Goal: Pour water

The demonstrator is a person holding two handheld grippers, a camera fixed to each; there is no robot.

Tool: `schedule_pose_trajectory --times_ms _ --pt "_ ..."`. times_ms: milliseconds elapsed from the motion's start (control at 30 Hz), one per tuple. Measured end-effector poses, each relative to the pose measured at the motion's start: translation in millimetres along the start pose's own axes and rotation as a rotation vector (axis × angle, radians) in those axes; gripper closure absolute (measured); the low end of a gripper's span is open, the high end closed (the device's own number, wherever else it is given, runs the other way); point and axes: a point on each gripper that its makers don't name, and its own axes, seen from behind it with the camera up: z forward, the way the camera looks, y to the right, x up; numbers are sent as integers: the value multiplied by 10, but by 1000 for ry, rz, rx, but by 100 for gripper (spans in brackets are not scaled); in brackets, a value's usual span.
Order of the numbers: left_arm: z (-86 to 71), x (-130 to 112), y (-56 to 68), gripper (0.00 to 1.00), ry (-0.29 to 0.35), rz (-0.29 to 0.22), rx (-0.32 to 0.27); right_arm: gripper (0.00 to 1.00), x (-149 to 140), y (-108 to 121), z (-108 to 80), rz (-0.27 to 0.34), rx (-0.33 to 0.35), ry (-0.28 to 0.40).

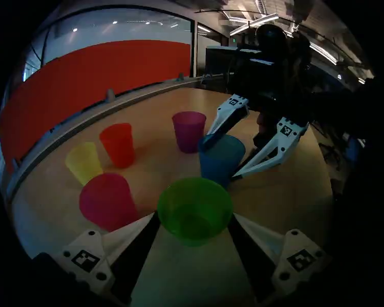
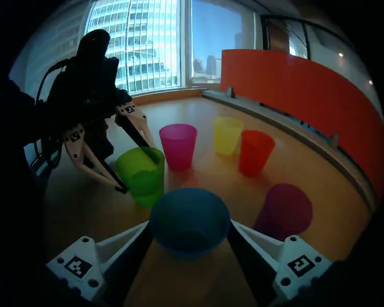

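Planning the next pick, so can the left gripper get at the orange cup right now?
Probably not yet: the left gripper is shut on the green cup, so it is occupied. Otherwise the orange cup stands upright with bare table before it.

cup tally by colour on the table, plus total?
green cup: 1
blue cup: 1
purple cup: 1
orange cup: 1
yellow cup: 1
pink cup: 1
Total: 6 cups
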Motion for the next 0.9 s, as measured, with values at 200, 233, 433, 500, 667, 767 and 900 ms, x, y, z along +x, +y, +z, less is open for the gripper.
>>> schedule_pose_trajectory --times_ms 200,233,433,500,667,767,900 --pt "-30 -21 -11 8 -4 -3 3 0 -23 20 -32 -1 -11 -5" --pt "-38 -27 -14 7 -5 0 6 0 -26 22 -40 0 -13 -5" --pt "-96 -83 -26 7 -15 2 21 0 -51 24 -105 4 -23 -6" --pt "-122 -104 -37 7 -18 0 28 0 -64 22 -138 5 -29 -6" --pt "-196 -163 -54 7 -22 -8 44 0 -115 28 -229 12 -45 -7" --pt "-246 -193 -56 7 -23 -13 53 0 -142 35 -282 17 -57 -8" --pt "-313 -214 -75 7 -17 -24 68 0 -170 39 -345 23 -72 -5"
